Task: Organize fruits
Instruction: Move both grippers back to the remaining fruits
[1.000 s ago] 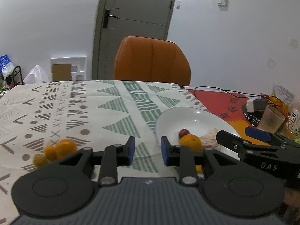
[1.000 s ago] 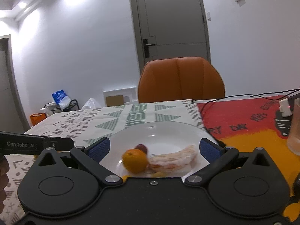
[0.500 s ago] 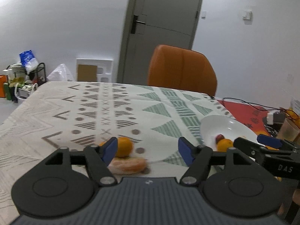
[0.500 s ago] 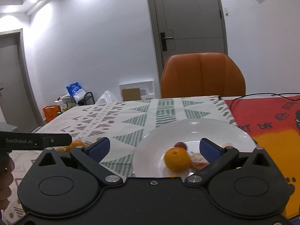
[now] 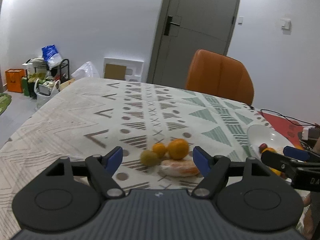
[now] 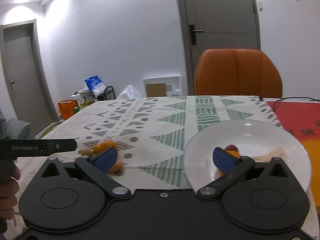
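The left gripper point(image 5: 157, 158), jaws just widened and empty, frames four fruits point(image 5: 169, 157) at lower centre on the tablecloth point(image 5: 80, 116). The right gripper point(image 6: 163, 160), jaws wide and empty, faces the plate point(image 6: 260, 132) at lower right holding three fruits.

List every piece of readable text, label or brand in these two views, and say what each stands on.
"GenRobot.AI": white print on the side of the left gripper, seen in the right wrist view.
"DA": cut off by the frame edge, on the right gripper in the left wrist view.
Dark lettering on the red and orange mat: too blurred and cut off to read.
Print on the blue and white bag: too small to read.
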Available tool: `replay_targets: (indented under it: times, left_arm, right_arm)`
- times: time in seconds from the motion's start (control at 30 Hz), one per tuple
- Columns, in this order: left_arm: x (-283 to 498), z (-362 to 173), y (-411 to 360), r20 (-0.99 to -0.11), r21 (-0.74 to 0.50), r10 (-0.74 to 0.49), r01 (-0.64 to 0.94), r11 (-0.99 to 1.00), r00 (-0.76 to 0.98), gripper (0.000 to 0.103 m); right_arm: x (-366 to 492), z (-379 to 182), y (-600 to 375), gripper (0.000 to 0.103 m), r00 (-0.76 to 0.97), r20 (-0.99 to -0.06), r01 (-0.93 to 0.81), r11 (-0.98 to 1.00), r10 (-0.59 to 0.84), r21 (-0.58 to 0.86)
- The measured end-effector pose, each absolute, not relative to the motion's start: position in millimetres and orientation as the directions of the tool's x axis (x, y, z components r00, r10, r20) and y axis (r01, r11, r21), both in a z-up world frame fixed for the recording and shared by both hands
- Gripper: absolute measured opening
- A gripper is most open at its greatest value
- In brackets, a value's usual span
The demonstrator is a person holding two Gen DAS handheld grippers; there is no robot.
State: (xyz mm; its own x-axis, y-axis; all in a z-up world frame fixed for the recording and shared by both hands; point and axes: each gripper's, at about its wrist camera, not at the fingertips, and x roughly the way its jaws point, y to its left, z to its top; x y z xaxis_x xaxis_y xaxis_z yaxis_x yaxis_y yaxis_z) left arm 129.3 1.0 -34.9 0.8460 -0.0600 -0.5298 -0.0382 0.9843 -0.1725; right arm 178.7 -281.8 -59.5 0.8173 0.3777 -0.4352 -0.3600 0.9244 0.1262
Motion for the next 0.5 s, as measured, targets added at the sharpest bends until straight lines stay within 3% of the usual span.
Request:
replay_targets:
  times: [0.5]
  left_arm:
    - [124.0,-49.3,39.0,-0.55,-0.2,-0.03,-0.097,0.975,0.834,0.076]
  right_arm:
    - [182.7,-66.6,-238.3,0.103,0.76,-0.469,-0.441,0.887,0.449,0.134]
